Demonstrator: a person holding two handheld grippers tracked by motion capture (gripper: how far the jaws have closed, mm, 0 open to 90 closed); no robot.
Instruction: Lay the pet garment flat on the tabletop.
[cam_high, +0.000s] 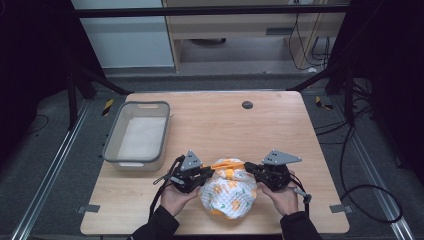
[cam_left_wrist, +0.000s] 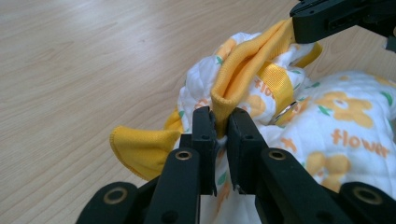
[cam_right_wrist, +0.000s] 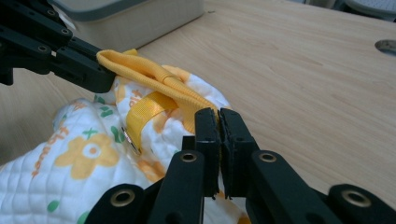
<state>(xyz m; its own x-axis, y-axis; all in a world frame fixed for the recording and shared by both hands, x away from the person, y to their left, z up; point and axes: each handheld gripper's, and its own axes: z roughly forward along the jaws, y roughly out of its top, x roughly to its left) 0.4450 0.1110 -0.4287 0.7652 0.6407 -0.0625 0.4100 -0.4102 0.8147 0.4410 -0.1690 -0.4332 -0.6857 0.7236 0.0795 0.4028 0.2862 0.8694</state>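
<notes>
A white quilted cloth (cam_high: 231, 196) printed with orange flowers lies bunched near the front edge of the wooden table (cam_high: 280, 125). Its yellow trim (cam_left_wrist: 243, 65) runs across the top of the bundle between the two grippers. My left gripper (cam_left_wrist: 222, 122) is shut on one end of that trim, at the bundle's left side (cam_high: 209, 173). My right gripper (cam_right_wrist: 218, 119) is shut on the other end of the yellow trim (cam_right_wrist: 144, 72), at the bundle's right side (cam_high: 250, 169). A yellow webbing strap (cam_right_wrist: 142, 114) with a metal snap hangs below the trim. A hand holds each gripper.
A grey plastic bin (cam_high: 114, 135) with a white inside stands on the left of the table, just behind the left gripper. A small dark round disc (cam_high: 247, 104) sits near the far edge. Bare wood spreads behind and to the right of the cloth.
</notes>
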